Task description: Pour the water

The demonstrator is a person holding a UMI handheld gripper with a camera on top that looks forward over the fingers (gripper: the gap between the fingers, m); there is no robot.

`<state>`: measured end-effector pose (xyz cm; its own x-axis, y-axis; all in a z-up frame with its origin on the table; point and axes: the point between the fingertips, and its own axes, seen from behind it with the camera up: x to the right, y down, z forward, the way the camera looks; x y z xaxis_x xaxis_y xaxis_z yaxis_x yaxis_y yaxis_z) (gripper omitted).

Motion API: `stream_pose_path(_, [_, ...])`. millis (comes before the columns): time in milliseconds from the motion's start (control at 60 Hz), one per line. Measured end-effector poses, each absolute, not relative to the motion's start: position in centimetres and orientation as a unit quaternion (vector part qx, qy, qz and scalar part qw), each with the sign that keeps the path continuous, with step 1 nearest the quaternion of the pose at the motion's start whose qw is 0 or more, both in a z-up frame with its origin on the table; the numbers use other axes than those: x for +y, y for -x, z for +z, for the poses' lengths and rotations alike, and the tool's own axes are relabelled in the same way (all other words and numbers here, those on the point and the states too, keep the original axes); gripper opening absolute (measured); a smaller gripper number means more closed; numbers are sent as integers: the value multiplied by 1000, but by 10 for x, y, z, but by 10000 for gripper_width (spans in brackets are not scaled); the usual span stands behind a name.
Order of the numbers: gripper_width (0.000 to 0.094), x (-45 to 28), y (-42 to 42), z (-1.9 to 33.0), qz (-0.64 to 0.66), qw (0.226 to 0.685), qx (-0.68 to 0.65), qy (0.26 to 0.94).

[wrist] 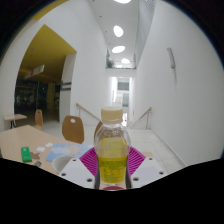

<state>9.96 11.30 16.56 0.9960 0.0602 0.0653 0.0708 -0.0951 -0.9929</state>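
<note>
A clear plastic bottle (111, 145) with a white cap and yellowish liquid stands upright between my fingers. My gripper (112, 160) is shut on the bottle; both pink pads (90, 158) press on its sides at the lower body. The bottle is held up above a light wooden table (18, 143) that lies beyond and to the left of the fingers.
On the table to the left sit a small green object (25, 154) and a pale blue container (60, 152). Wooden chairs (72, 127) stand beyond it. A white corridor with ceiling lights stretches ahead.
</note>
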Motion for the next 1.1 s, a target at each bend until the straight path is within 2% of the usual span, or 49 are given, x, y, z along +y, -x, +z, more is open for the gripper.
stream_pose_path(150, [357,110,-128,98,4,627,-52,777])
stream_pose_path(267, [357,106,-134,88,4,613,-53,788])
stream_pose_path(317, [360,114,-126,64,8,601,-50,797])
stream_pose_path(400, [359,123,-124,64,23,615,-33,787])
stream_pose_path(417, [370,118,-133,70,27,614,-31,788])
stream_pose_path(500, [424,123,-111,57,29,616,-31,787])
stream_pose_path(600, [553,121,-116,53,16,602,-40,798])
stream_pose_path(683, [857,114,-105,40,20,577,-54,815])
stream_pose_path(700, [881,113,-102,39,24,576,-58,815])
stream_pose_path(900, [870,90,-107,42,20,568,-68,820])
stream_pose_path(1100, [874,20,-109,62,19,569,-75,818])
